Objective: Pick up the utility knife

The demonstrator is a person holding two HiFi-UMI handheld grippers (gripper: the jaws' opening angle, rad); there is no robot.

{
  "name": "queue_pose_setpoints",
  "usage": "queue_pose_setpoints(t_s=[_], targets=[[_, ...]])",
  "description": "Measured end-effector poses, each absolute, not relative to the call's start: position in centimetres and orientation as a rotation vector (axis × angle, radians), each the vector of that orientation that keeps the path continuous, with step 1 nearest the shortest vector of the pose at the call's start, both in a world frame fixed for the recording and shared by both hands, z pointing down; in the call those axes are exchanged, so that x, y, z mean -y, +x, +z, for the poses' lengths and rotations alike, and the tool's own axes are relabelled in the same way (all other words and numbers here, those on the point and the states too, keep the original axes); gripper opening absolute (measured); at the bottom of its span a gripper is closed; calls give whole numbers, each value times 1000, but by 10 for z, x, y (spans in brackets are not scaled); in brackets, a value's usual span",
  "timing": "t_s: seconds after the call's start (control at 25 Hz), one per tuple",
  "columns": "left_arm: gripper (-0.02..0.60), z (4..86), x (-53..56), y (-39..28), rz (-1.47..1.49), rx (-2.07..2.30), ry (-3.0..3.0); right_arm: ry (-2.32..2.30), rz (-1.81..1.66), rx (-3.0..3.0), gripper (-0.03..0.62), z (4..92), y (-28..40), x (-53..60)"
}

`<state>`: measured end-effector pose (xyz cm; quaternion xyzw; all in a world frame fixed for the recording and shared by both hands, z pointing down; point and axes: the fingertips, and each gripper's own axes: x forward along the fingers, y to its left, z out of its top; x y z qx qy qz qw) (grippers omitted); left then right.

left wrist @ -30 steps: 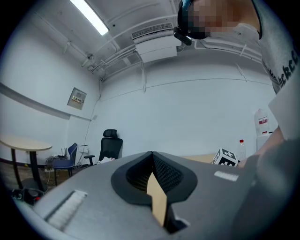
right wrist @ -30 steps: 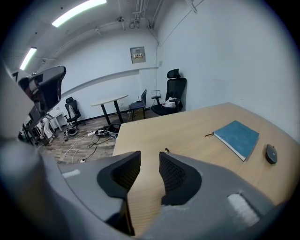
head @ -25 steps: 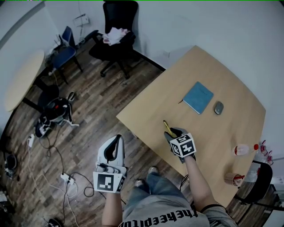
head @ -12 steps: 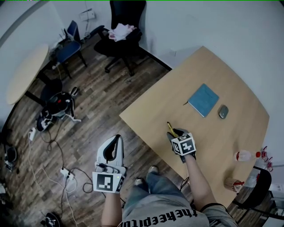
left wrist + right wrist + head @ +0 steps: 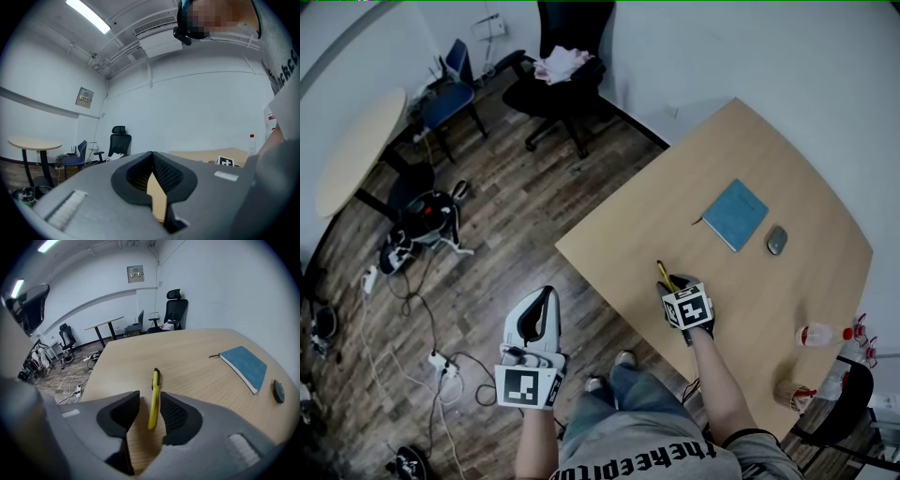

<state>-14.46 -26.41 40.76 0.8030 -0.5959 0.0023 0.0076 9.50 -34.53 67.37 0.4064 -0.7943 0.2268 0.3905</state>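
Observation:
The yellow utility knife [image 5: 662, 274] with a black tip lies near the front left edge of the wooden table [image 5: 750, 141]. My right gripper [image 5: 672, 279] sits low over its near end. In the right gripper view the knife [image 5: 153, 397] runs between the two jaws of that gripper [image 5: 149, 395]; it rests against the right jaw, with a gap to the left one, so the jaws stand open around it. My left gripper [image 5: 547, 292] hangs over the floor left of the table. Its jaws [image 5: 152, 154] meet at the tips and hold nothing.
A blue notebook [image 5: 735, 215] and a dark mouse [image 5: 777, 240] lie further back on the table. A plastic bottle [image 5: 820, 335] and a cup [image 5: 792, 395] are at its right edge. Black office chair [image 5: 558, 70], round table [image 5: 352, 155] and floor cables [image 5: 441, 361] lie to the left.
The head view has drifted, so the table sits slightly further right and lower in the picture. Both grippers keep their places; the knife stays between the right jaws.

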Motion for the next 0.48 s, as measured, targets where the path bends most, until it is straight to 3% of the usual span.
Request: queue_pose_setpoints(t_s=[0.16,0.24,0.48], targets=[[15,408,265,-146,6,1861,2508,1035,604,2021,113,674,93,344],[15,408,265,-146,7,1857,2512,1038,640,2027,38,674,89,343],[15,405,263,-150,1,1858,2517,1079,642,2007,25,672,87,340]])
